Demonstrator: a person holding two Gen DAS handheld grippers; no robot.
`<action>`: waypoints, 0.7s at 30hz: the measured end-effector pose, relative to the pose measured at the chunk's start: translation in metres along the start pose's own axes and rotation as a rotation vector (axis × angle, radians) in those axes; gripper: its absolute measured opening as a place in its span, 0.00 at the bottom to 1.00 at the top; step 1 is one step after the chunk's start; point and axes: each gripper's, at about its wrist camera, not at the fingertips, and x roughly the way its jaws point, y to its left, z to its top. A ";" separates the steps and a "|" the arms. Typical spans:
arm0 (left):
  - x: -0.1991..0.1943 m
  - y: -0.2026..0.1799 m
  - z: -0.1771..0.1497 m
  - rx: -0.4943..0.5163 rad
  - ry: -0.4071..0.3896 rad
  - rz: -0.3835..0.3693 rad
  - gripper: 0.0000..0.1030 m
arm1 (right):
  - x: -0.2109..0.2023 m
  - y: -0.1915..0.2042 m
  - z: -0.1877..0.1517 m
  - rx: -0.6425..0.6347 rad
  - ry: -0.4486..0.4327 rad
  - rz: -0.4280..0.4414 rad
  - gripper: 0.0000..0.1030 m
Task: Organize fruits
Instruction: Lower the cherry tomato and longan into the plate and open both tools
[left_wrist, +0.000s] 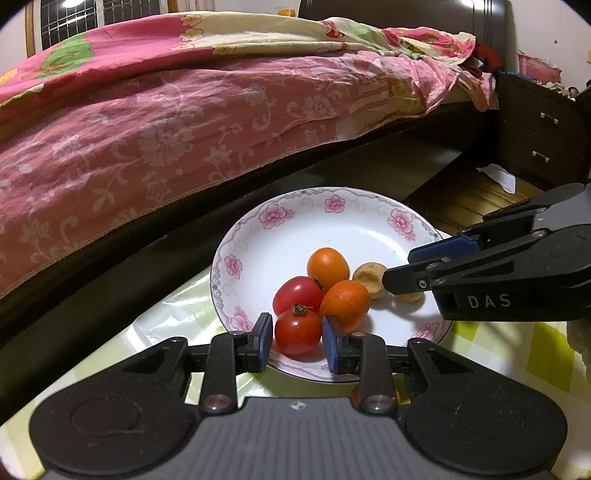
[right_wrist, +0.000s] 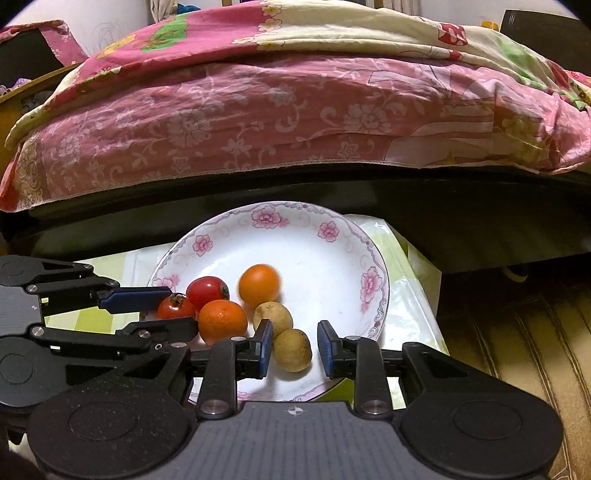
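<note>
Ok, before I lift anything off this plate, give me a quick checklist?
1. Left gripper closed on front tomato: ok, both pads touch it.
2. Right gripper gripping near longan: not ok, gap at one pad.
3. Front tomato free of neighbours: not ok, an orange sits against it.
4. All fruit on the plate: ok.
5. Drop-off spot: cannot tell, none shows in either view.

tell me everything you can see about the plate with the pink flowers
The plate is round, shallow and glossy white, ceramic by its look, with pink flowers and a thin scrolling line around its rim. It sits flat on a green-and-white checked table cover, beside the bed. In it lie two red tomatoes, two orange fruits and two small tan fruits, clustered toward the near side.
</note>
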 end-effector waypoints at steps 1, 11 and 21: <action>-0.001 0.000 0.000 0.001 0.000 0.000 0.37 | 0.000 0.000 0.000 -0.001 0.000 -0.002 0.23; -0.014 0.003 0.001 -0.014 -0.013 0.009 0.39 | -0.009 -0.004 0.002 0.030 -0.035 -0.021 0.23; -0.048 0.002 -0.019 -0.009 0.020 -0.045 0.39 | -0.029 0.016 -0.003 0.000 -0.017 0.028 0.24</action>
